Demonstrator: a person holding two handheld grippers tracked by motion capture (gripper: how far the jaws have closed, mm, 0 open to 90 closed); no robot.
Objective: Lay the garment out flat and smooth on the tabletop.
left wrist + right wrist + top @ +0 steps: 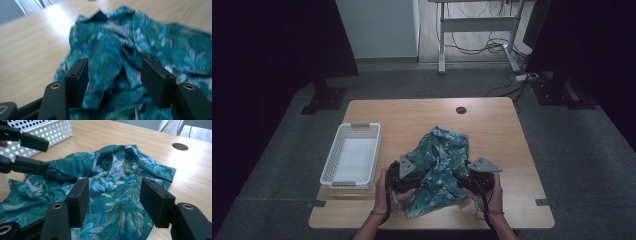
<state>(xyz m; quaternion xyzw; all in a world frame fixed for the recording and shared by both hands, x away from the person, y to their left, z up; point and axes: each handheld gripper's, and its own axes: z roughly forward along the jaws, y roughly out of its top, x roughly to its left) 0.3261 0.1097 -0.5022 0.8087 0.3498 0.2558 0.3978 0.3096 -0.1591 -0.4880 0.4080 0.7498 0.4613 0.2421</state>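
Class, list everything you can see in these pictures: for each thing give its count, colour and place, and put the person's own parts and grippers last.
Table: one, light wood, centre of the high view.
Cable hole: one, dark, round, near the table's far edge.
Shirt: one, teal with a leafy print, crumpled on the table's near middle.
Shirt button: one, white, below the collar.
Basket: one, white, perforated, on the table's left side, nothing in it.
Desk frame: one, grey, on the floor behind, cables under it.
Left gripper: one, black, open over the shirt's left part.
Right gripper: one, black, open over the shirt's right part.
Hands: two, at the near edge.
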